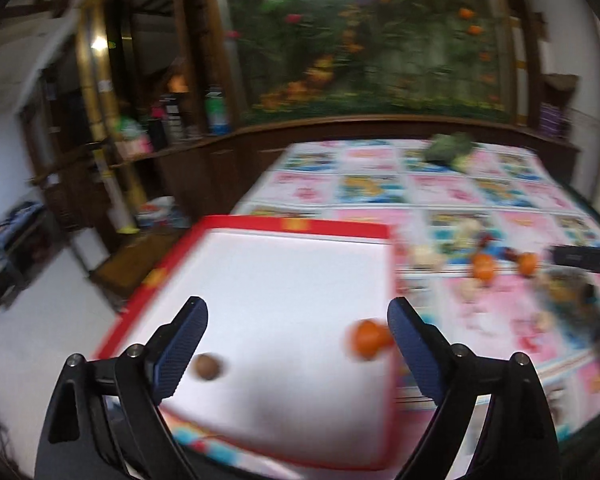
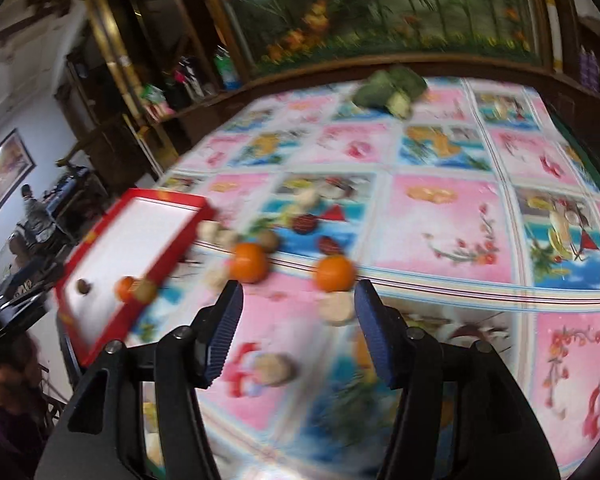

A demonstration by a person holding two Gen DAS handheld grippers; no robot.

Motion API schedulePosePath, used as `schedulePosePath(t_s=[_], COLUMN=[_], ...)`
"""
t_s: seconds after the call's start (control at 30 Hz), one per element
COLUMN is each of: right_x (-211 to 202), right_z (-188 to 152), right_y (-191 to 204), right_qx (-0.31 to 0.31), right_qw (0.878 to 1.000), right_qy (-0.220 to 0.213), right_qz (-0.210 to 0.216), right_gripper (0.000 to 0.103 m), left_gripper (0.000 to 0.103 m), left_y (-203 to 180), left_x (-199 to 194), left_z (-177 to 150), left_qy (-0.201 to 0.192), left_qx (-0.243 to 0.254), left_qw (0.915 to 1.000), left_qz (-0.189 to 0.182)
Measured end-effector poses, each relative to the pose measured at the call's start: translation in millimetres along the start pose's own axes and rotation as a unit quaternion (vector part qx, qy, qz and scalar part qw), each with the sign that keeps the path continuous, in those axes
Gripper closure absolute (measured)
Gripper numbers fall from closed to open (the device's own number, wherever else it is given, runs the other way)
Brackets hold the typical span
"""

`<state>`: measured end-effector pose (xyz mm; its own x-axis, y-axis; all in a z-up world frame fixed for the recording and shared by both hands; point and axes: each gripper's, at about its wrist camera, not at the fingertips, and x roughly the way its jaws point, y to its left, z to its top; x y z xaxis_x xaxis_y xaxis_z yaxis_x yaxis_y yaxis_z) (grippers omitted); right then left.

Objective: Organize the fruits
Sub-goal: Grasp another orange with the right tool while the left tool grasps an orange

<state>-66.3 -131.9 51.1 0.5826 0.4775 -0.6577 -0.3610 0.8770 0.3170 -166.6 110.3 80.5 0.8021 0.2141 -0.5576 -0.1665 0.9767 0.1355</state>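
A red-rimmed white tray [image 1: 296, 225] lies at the table's left edge and also shows in the right wrist view [image 2: 168, 200]. In it lie an orange mandarin [image 1: 367, 338] and a small brown round fruit [image 1: 208, 367]. My left gripper [image 1: 298, 320] is open and empty above the tray, the mandarin just inside its right finger. My right gripper [image 2: 298, 300] is open and empty above the tablecloth. Two mandarins [image 2: 249, 262] [image 2: 334, 273], red dates [image 2: 304, 224] and several pale round pieces [image 2: 338, 307] lie just beyond it. Both views are blurred.
A colourful pink and blue patterned tablecloth [image 2: 440, 220] covers the table. A green leafy vegetable [image 2: 392, 90] lies at the far edge. Wooden shelves with bottles [image 1: 172, 120] stand to the left. A person [image 2: 4, 380] is at the lower left.
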Motion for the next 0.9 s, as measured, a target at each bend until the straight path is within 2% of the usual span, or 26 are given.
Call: schedulePosePath(t_s=[0.07, 0.23, 0.37, 0.4, 0.47, 0.6, 0.73, 0.9], right_x=[10.9, 44.8, 68.4, 70.3, 66.7, 60.9, 48.8, 27.5], right_z=[7.1, 20.7, 21.2, 19.2, 16.9, 18.8, 33.2, 42.7], right_y=[-7.1, -1.5, 1.3, -0.3, -2.4, -13.0, -37.5, -64.1], right_qx=[0.007, -0.024, -0.047, -0.047, -0.057, -0.048, 0.021, 0.099], right_qw=[1.0, 0.996, 0.991, 0.991, 0.992, 0.993, 0.995, 0.993], right_qy=[0.014, 0.07, 0.109, 0.109, 0.102, 0.108, 0.097, 0.058], right_qz=[-0.007, -0.047, -0.061, -0.065, -0.056, -0.024, 0.005, 0.003], right_gripper=[0.043, 0.044, 0.055, 0.056, 0.069, 0.07, 0.07, 0.07], left_gripper=[0.011, 0.011, 0.011, 0.011, 0.011, 0.012, 0.013, 0.031], left_y=[-17.3, -45.2, -71.7, -78.0, -93.7, -122.0, -142.6, -150.6], left_x=[6.3, 25.2, 37.6, 40.6, 49.9, 69.6, 95.8, 116.5], left_z=[5.1, 17.1, 25.6, 26.7, 29.1, 32.1, 36.7, 35.8], left_qy=[0.01, 0.038, 0.051, 0.054, 0.064, 0.085, 0.113, 0.146], left_qx=[0.012, 0.033, 0.052, 0.056, 0.07, 0.098, 0.108, 0.097], left_qw=[0.9997, 0.9972, 0.995, 0.9943, 0.9923, 0.9865, 0.982, 0.9768], left_qz=[-0.017, -0.055, -0.068, -0.072, -0.08, -0.099, -0.106, -0.123])
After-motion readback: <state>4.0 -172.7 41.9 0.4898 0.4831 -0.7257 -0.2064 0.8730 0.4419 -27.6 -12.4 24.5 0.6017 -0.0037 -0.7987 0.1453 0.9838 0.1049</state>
